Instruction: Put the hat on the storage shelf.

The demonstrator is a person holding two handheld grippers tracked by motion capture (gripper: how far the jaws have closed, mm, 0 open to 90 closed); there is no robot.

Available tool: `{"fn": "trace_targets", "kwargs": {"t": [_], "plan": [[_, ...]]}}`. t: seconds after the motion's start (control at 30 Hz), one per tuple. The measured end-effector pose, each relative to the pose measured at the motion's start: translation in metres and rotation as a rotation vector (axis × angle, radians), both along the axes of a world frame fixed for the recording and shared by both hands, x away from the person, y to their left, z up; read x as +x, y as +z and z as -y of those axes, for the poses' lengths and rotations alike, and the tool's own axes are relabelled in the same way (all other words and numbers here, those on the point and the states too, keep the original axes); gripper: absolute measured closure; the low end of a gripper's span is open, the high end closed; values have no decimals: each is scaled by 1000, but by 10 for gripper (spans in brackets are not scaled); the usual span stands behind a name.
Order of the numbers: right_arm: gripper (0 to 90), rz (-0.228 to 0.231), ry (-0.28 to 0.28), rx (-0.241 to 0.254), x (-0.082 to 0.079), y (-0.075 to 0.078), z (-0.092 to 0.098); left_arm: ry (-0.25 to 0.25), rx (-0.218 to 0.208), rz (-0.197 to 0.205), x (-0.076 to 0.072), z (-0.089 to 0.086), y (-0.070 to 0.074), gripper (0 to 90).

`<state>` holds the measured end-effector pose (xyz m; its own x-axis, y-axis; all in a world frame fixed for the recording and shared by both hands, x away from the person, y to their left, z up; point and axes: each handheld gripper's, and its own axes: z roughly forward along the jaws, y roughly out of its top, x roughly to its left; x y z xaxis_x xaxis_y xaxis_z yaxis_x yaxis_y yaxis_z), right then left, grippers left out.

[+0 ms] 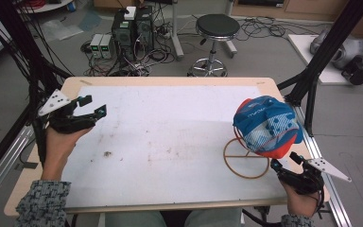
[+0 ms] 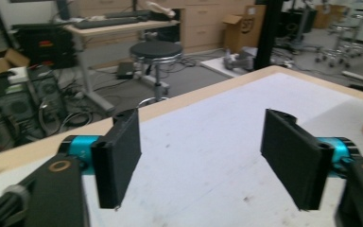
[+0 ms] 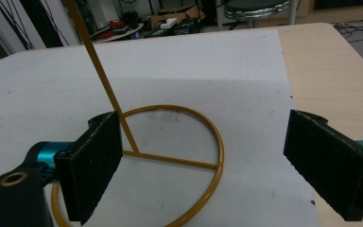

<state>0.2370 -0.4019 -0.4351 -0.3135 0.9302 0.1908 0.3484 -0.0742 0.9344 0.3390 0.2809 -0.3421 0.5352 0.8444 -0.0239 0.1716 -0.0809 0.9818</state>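
A blue, white and red cap (image 1: 267, 125) sits on top of a thin golden wire stand (image 1: 246, 160) at the table's right side. The stand's ring base (image 3: 170, 163) and slanted rod lie flat on the white mat, just ahead of my right gripper (image 3: 212, 165). That right gripper (image 1: 286, 161) is open near the front right edge, below the cap, holding nothing. My left gripper (image 1: 93, 106) hovers open at the far left of the table, jaws wide apart in the left gripper view (image 2: 201, 156), with bare mat between them.
A white mat (image 1: 170, 137) covers most of the wooden table (image 1: 170, 81). Beyond the far edge stand a black stool (image 1: 216, 28), computer towers (image 1: 132, 28) and tangled cables. Black frame posts (image 1: 326, 52) rise at both sides.
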Motion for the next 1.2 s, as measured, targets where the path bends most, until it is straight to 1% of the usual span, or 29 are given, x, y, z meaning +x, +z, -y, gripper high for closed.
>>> {"fn": "trace_targets", "kwargs": {"t": [0.07, 0.13, 0.2, 0.27, 0.33, 0.37, 0.43, 0.5, 0.53, 0.8, 0.93, 1.03, 1.2], "plan": [[115, 0, 2, -4, -1, 0, -1, 20, -22, -5, -5, -8, -9, 271], [115, 9, -4, 4, -2, 1, 0, 46, -22, -2, -9, -13, -19, 261], [115, 8, -10, 12, -3, 2, 0, 67, -22, -14, -12, -18, -26, 253], [115, 3, -12, 16, -4, 2, -1, 81, -35, -16, -14, -21, -34, 245], [115, 7, -9, 13, -3, 2, -2, 91, -24, -23, -15, -22, -38, 243], [115, 10, -8, 11, -3, 2, -2, 98, -14, -19, -16, -24, -40, 242], [115, 4, -5, 9, -2, 2, -3, 113, -21, -19, -17, -26, -43, 241], [115, 6, -3, 4, -1, 2, -4, 126, -9, -26, -18, -29, -46, 241], [115, 3, -1, 4, -1, 2, -4, 130, -14, -30, -19, -30, -48, 242], [115, 0, 3, 1, 3, 1, -6, 134, -5, -53, -24, -38, -58, 244], [116, -1, 9, -10, 4, 2, -7, 146, -9, -59, -24, -41, -61, 244], [115, -2, 4, -9, 4, 2, -7, 137, -16, -65, -24, -42, -63, 243], [115, -2, 10, -16, 4, 2, -7, 137, -2, -71, -22, -43, -65, 243]]}}
